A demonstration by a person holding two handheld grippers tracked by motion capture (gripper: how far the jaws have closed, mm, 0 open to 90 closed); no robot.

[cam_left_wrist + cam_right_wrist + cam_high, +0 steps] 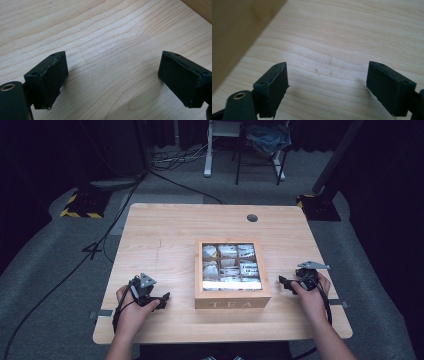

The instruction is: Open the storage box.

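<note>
Both tongs gape wide, empty — my left tongs (161, 301) and right tongs (285, 284) flank the closed tea box (231, 272) mid-bench (165, 235), open wood around; sachets under its lid blur.

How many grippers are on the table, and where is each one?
2. The left gripper lies left of the tea box; the right gripper lies right of it. Both have open jaws.

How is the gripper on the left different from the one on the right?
The left gripper sits a little nearer the table's front edge; the right gripper sits a bit farther back. The left gripper lies left of the tea box and aims right at it; the right gripper lies right of it and aims left. Both are open, hold nothing, and sit apart from the box.
</note>
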